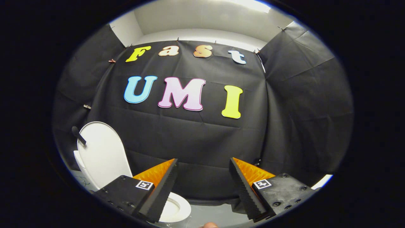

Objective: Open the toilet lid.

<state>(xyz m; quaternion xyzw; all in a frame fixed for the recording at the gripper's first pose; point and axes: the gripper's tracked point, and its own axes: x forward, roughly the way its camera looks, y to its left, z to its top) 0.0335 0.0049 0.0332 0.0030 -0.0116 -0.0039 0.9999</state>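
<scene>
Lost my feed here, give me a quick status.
Tool open, holding nothing. Toilet lid already upright, seat exposed under one finger. Nothing between the fingers.

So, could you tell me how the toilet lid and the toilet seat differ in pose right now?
The toilet lid stands raised, near upright, left of the gripper; the toilet seat lies flat and low, partly behind the left finger. The lid shows a full solid oval; the seat is a ring with an opening. Both are white. The gripper's fingers are open, holding nothing.
</scene>
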